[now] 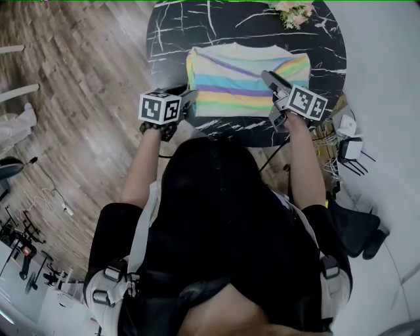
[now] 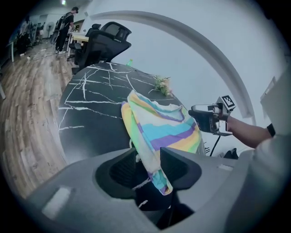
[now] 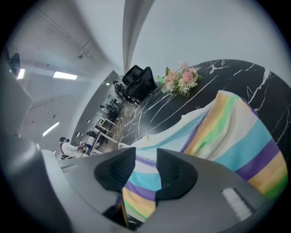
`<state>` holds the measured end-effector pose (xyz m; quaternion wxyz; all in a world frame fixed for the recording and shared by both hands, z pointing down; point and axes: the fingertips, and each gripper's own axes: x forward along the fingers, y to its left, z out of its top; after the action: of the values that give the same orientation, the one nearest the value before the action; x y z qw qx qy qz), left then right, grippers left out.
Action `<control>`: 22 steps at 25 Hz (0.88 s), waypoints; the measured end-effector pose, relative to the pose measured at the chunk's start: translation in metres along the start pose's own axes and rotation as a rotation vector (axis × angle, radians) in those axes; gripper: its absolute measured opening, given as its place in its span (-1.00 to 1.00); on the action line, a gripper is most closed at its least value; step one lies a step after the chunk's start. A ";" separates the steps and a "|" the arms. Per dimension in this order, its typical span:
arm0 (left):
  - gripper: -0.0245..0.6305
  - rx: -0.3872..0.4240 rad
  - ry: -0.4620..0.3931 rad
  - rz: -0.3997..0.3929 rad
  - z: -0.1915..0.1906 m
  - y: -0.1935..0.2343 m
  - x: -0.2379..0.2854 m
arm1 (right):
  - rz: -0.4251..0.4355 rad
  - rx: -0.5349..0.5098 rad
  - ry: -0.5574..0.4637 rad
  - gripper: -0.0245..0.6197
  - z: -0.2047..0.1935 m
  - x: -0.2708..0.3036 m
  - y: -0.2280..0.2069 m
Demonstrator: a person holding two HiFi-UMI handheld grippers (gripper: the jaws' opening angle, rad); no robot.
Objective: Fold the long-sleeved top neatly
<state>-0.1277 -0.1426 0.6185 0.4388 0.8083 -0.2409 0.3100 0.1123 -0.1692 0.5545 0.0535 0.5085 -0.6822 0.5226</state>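
Observation:
The long-sleeved top (image 1: 246, 79), striped in pastel yellow, turquoise, purple and white, lies folded into a rectangle on the round black marble table (image 1: 170, 39). My left gripper (image 1: 190, 98) is at the top's near-left corner. In the left gripper view that corner (image 2: 157, 150) hangs between the jaws of the left gripper (image 2: 148, 161), which stand apart with a gap beside the cloth. My right gripper (image 1: 268, 79) is at the near-right corner. In the right gripper view the striped cloth (image 3: 236, 136) fills the narrow gap of the right gripper (image 3: 145, 166), which is shut on it.
A bunch of pink flowers (image 1: 292, 12) lies at the table's far edge. Black office chairs (image 2: 107, 38) stand behind the table. White adapters and cables (image 1: 348, 144) lie on the floor to the right. A wooden floor (image 1: 65, 79) spreads to the left.

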 end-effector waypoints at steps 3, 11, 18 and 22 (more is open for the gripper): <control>-0.34 -0.010 0.012 -0.002 -0.019 -0.005 -0.002 | 0.002 0.001 0.007 -0.47 -0.010 -0.003 0.001; -0.23 -0.098 0.004 -0.018 -0.061 -0.028 0.006 | 0.028 -0.007 0.039 -0.47 -0.036 -0.011 0.006; -0.23 -0.200 -0.049 0.069 -0.070 -0.039 0.014 | 0.098 -0.012 0.101 -0.48 -0.041 -0.014 0.011; -0.28 -0.274 -0.084 0.162 -0.072 -0.037 0.016 | 0.144 -0.046 0.151 -0.49 -0.041 -0.012 0.017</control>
<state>-0.1134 -0.0643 0.6394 0.5079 0.7311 -0.3634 0.2747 0.0868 -0.1312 0.5543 0.0788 0.4160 -0.7229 0.5460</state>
